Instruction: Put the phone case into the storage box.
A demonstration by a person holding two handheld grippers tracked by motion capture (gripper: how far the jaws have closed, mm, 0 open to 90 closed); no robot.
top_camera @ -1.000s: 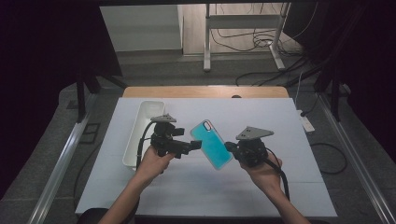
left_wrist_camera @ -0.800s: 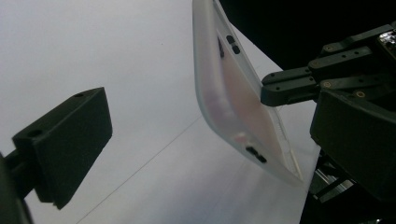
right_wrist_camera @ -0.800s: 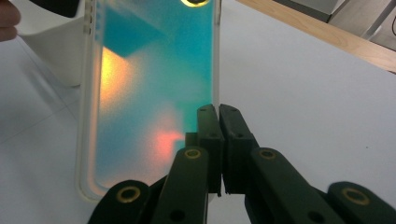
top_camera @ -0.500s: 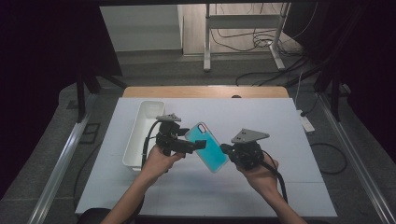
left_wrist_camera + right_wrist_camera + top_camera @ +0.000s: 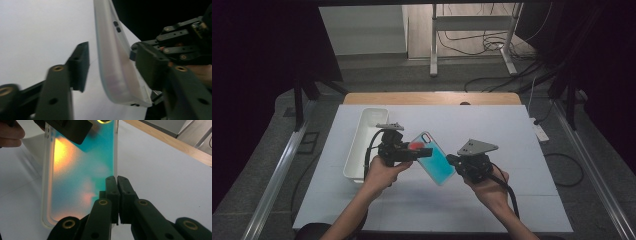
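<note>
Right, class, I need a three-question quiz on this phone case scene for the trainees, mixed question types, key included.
1. True or false: the right gripper is clamped on an edge of the phone case.
2. What stands at the left of the table? A) white tray B) red bowl C) blue box
3. What lies between the jaws of the left gripper?
Key: 1 true. 2 A. 3 The phone case. Those jaws have just been closing around it, with one pad not yet touching.
</note>
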